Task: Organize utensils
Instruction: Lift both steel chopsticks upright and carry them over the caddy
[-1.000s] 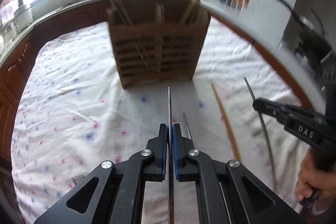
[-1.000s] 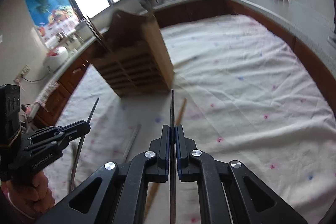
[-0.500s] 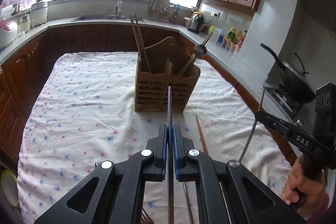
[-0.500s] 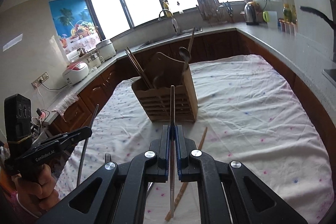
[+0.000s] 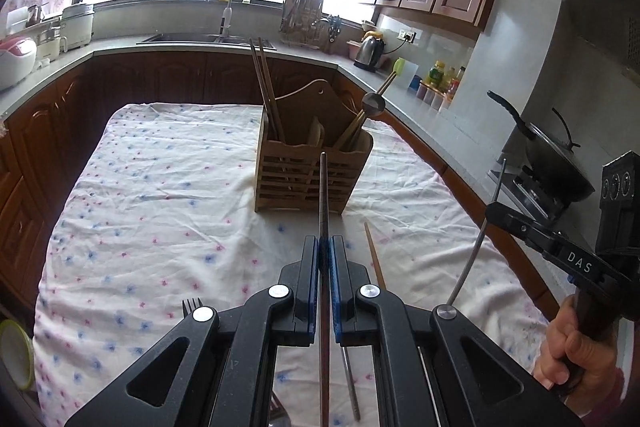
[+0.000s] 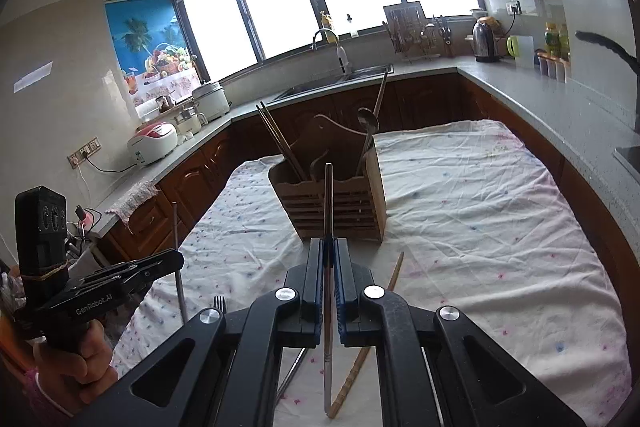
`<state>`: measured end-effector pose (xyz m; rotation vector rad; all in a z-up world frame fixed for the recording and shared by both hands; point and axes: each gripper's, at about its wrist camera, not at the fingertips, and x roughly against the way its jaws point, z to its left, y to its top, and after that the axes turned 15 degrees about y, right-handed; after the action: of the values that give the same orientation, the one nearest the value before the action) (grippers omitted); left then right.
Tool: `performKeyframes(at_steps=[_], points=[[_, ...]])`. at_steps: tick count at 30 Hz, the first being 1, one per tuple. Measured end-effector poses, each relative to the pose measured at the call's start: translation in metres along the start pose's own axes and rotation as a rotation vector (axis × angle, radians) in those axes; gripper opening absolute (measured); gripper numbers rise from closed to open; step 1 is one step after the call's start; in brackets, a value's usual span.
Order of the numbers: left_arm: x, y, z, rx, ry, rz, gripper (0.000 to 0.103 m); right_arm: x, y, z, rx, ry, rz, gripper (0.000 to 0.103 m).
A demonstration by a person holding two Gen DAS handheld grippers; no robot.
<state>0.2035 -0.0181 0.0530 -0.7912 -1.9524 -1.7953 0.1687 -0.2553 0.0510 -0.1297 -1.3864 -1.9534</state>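
Both claws, left [image 5: 325, 247] and right [image 6: 329, 249], lifted their metal chopsticks above the table.

Wood, brushed metal and crumpled cloth

The slatted utensil holder [image 5: 310, 173] is matt pale wood; the chopstick [image 5: 324, 195] clamped in blue pads looks like dull brushed metal; the tablecloth [image 6: 480, 211] is wrinkled, flower-printed white fabric; the kettle [image 5: 370, 53] shines glossy steel.

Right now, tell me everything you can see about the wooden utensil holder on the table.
The wooden utensil holder is a light brown box with slatted front and sides and a taller curved back board with a small hole. It stands upright on the flowered tablecloth, mid-table. Dark chopsticks lean from its left compartment; a metal spoon and wooden handles lean from its right. Neither gripper touches it.
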Motion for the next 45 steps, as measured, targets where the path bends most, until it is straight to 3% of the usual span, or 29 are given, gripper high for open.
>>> performKeyframes(at_steps=[17, 28, 45], points=[[0.011, 0.006, 0.002, 0.013, 0.002, -0.049, 0.003, 0.003, 0.013, -0.002, 0.014, -0.002, -0.043, 0.005], [0.012, 0.029, 0.005, 0.011, 0.003, -0.100, 0.003, -0.008, 0.030, -0.009, 0.034, -0.006, -0.080, 0.005], [0.000, 0.086, 0.006, -0.005, 0.022, -0.212, 0.003, -0.038, 0.101, -0.021, 0.099, -0.008, -0.189, 0.005]])
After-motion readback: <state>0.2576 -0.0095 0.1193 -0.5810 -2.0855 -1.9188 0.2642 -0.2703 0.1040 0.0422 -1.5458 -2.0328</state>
